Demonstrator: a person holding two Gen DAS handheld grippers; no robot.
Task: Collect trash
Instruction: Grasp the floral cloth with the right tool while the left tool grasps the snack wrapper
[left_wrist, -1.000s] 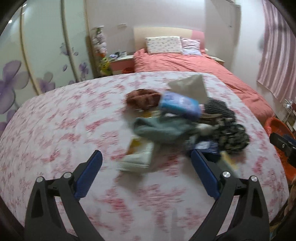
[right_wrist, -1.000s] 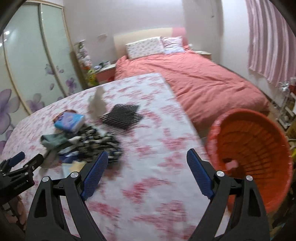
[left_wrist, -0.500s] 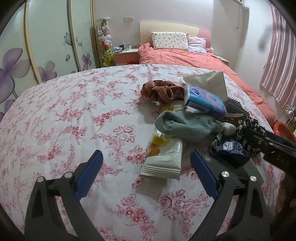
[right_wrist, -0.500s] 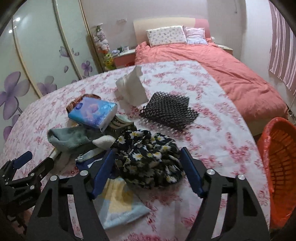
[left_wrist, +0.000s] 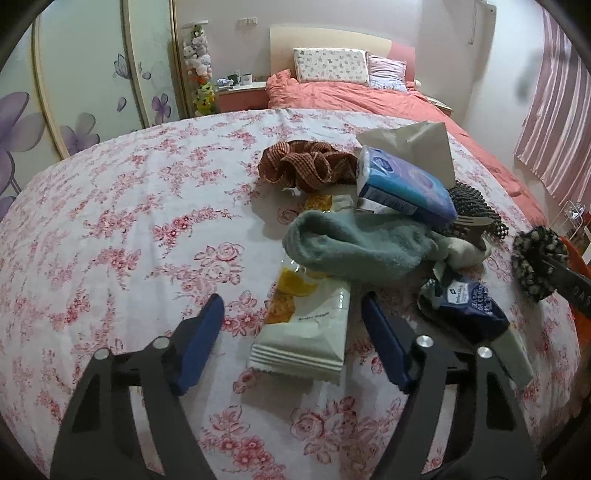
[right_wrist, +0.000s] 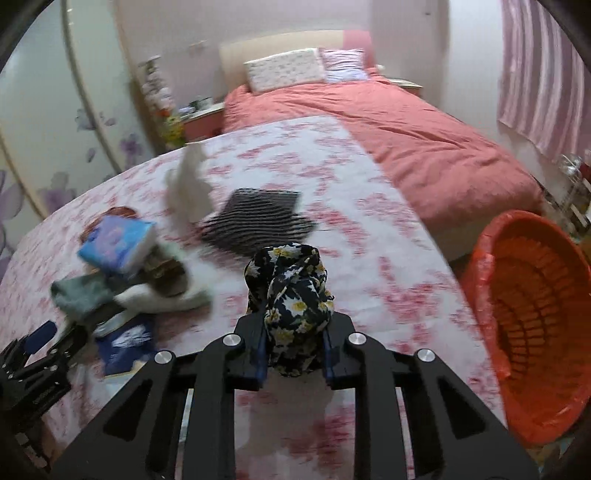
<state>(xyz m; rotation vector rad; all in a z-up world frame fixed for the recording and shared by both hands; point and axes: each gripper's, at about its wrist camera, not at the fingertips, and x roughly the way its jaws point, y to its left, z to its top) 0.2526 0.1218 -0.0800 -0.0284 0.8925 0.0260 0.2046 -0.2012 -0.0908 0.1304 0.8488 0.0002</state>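
On a floral-sheeted bed (left_wrist: 110, 229), the right gripper (right_wrist: 293, 343) has just been closing and now clamps a black daisy-print cloth (right_wrist: 291, 295) between its pads, lifted clear of the pile. To its right waits an orange basket (right_wrist: 532, 317) lined with a red bag; nothing is visible inside it, though the blurred view hides much of its floor.

The left gripper (left_wrist: 291, 332), jaws narrowing but not yet pressing, straddles a white snack wrapper (left_wrist: 306, 332) at the near edge of the heap. Left to sort: a dark blue packet (left_wrist: 469, 306), a blue tissue pack (left_wrist: 402, 188) and a white paper bag (left_wrist: 417, 144) at the far side. A teal sock (left_wrist: 354, 243) overlaps the wrapper's far end, and a rust scrunchie (left_wrist: 306, 166) and a black mesh pad (right_wrist: 258, 218) lie among the rubbish.
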